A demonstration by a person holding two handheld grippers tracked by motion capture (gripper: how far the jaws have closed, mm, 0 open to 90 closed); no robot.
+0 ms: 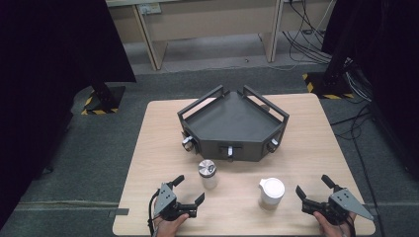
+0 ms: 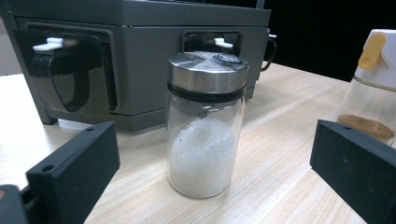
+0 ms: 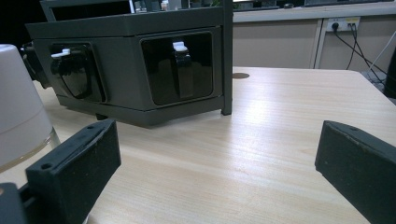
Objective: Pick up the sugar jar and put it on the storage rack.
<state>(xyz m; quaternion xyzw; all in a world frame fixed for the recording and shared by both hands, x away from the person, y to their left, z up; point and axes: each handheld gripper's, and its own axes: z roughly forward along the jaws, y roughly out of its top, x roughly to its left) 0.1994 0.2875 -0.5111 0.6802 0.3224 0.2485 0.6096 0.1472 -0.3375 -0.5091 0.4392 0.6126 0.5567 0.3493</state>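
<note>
A clear glass jar (image 1: 208, 174) with a steel lid holds white grains and stands upright on the table; it appears again as the jar (image 2: 206, 124) straight ahead between my left jaws, a little beyond their tips. My left gripper (image 1: 189, 189) is open, just left of and nearer than the jar. A white-lidded jar (image 1: 271, 193) stands to the right, also seen as the jar (image 2: 372, 91) with a yellow flap and brown contents. My right gripper (image 1: 314, 185) is open, right of the white-lidded jar (image 3: 18, 112), holding nothing.
A dark grey angular rack (image 1: 232, 121) with a tray top and front-facing recesses holding small clips sits at the table's middle back; it is the rack (image 3: 140, 60) ahead of my right gripper. Desks, cables and stand bases lie on the floor beyond the wooden table (image 1: 306, 148).
</note>
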